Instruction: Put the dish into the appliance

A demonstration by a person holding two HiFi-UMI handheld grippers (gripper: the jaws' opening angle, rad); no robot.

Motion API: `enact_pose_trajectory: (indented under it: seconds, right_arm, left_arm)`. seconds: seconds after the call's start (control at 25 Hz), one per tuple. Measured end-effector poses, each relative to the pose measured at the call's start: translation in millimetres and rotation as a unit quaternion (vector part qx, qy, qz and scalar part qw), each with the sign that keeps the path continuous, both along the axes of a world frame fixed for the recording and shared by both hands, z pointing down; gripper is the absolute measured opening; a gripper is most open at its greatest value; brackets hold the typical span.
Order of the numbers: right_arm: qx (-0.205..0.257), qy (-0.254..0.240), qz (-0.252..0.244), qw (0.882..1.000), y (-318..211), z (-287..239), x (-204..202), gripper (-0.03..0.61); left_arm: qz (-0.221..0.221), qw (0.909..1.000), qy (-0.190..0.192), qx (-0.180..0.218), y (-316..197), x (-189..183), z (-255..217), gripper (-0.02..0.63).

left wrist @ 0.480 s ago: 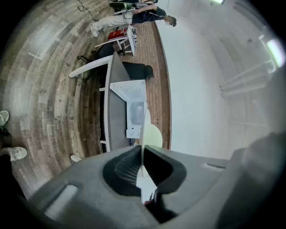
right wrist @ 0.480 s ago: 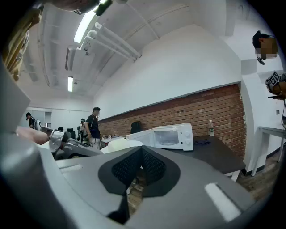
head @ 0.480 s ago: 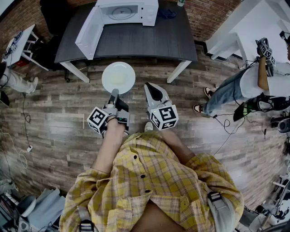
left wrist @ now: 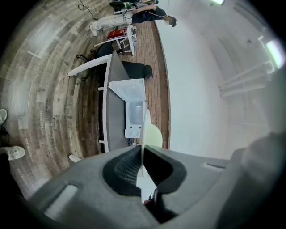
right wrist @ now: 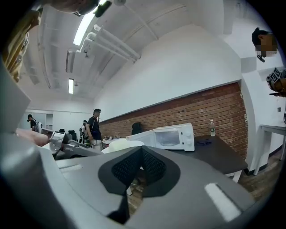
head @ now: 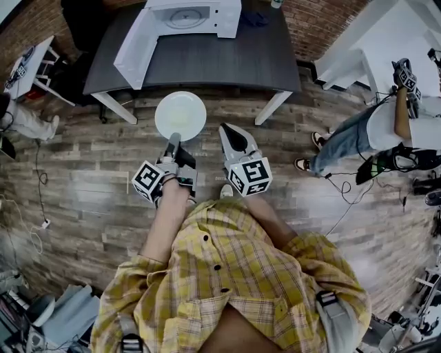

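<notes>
A round white dish [head: 180, 116] hangs level over the wooden floor, just in front of the dark table [head: 227, 62]. My left gripper [head: 173, 143] is shut on the dish's near rim. In the left gripper view the dish [left wrist: 145, 129] shows edge-on, pinched between the jaws of the left gripper [left wrist: 142, 154]. The white microwave [head: 189, 17] stands at the table's far side with its door [head: 136, 49] swung open to the left. It also appears as the microwave [left wrist: 135, 114] and the microwave [right wrist: 169, 136]. My right gripper [head: 230, 136] hovers beside the dish, shut on nothing.
A person [head: 375, 127] stands at the right near a white table [head: 358, 48]. A small white table [head: 27, 65] and a second person's legs [head: 24, 124] are at the left. A bottle [right wrist: 212, 128] stands on the dark table. Cables lie on the floor.
</notes>
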State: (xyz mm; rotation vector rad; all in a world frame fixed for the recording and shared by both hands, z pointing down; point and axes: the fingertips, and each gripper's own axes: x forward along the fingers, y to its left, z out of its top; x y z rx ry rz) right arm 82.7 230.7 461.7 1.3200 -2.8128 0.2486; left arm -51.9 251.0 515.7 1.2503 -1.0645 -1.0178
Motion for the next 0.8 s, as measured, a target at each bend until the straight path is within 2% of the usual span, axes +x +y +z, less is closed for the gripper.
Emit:
enact_pose_trajectory:
  seconds: [0.8]
  right_arm:
    - [0.014,-0.01,-0.039,0.999,-25.0,-2.7,24.3,0.005]
  left_arm:
    - [-0.024,0.9994,-0.021,-0.01,-18.4,26.9,3.5,0.009]
